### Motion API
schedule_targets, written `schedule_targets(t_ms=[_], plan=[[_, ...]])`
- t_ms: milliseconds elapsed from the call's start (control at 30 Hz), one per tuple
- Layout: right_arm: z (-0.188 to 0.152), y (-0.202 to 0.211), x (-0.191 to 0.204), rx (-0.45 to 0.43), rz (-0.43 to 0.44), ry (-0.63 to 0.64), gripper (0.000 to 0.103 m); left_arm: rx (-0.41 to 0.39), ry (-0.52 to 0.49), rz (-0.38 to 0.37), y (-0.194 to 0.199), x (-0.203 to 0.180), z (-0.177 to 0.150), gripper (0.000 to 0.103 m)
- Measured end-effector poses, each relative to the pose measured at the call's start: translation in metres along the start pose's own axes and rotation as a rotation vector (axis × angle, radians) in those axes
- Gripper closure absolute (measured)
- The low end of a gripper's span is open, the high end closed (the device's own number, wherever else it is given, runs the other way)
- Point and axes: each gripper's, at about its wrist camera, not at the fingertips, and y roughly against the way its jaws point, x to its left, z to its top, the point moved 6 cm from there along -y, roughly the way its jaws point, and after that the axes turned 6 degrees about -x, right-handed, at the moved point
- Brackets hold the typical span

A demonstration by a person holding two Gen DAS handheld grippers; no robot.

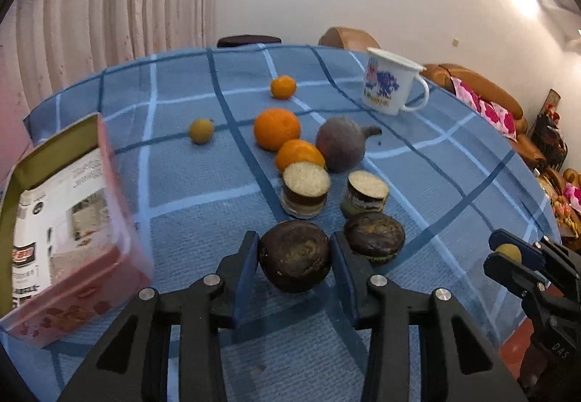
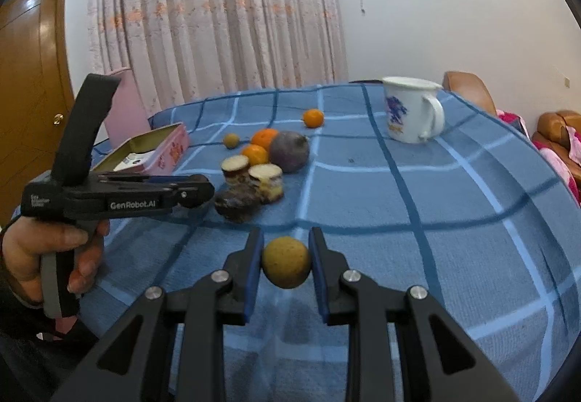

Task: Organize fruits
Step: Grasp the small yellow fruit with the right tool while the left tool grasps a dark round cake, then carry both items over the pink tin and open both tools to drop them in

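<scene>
My left gripper (image 1: 295, 258) is shut on a dark brown round fruit (image 1: 295, 261) just above the blue checked cloth. A second dark fruit (image 1: 374, 235) lies to its right. Beyond are two cut sugarcane pieces (image 1: 307, 189), three oranges (image 1: 277, 129), a purple round fruit (image 1: 340, 143) and a small yellow-green fruit (image 1: 201, 130). My right gripper (image 2: 286, 262) is shut on another small yellow-green fruit (image 2: 287, 262), held above the cloth near the table's front; it also shows in the left wrist view (image 1: 508, 255).
An open pink tin box (image 1: 69, 231) with a printed packet inside stands at the left. A white enamel mug (image 1: 390, 82) stands at the far right. Brown sofas with pink cloth (image 1: 486, 100) lie beyond the table edge.
</scene>
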Motion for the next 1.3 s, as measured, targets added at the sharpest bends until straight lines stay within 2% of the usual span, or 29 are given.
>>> schedule_targets(t_ms=[300,433,767,967,1300], plan=[[0.048,-0.017,0.051,-0.050,0.094,0.140,0.075,-0.116,-0.007,0.088,0.037,0.028,0.016,0.061],[0.070,-0.028,0.073,-0.067,0.128,0.205,0.075,-0.152,0.021,0.119,0.052,0.050,0.025,0.061],[0.130,-0.073,0.117,-0.081,0.237,0.216,0.075,-0.186,0.072,0.234,0.067,0.118,0.037,0.061],[0.137,-0.109,0.147,-0.047,0.282,0.210,0.075,-0.172,0.092,0.280,0.066,0.148,0.035,0.061],[0.119,-0.162,0.177,0.047,0.299,0.231,0.075,-0.136,0.117,0.329,0.056,0.181,0.032,0.061]])
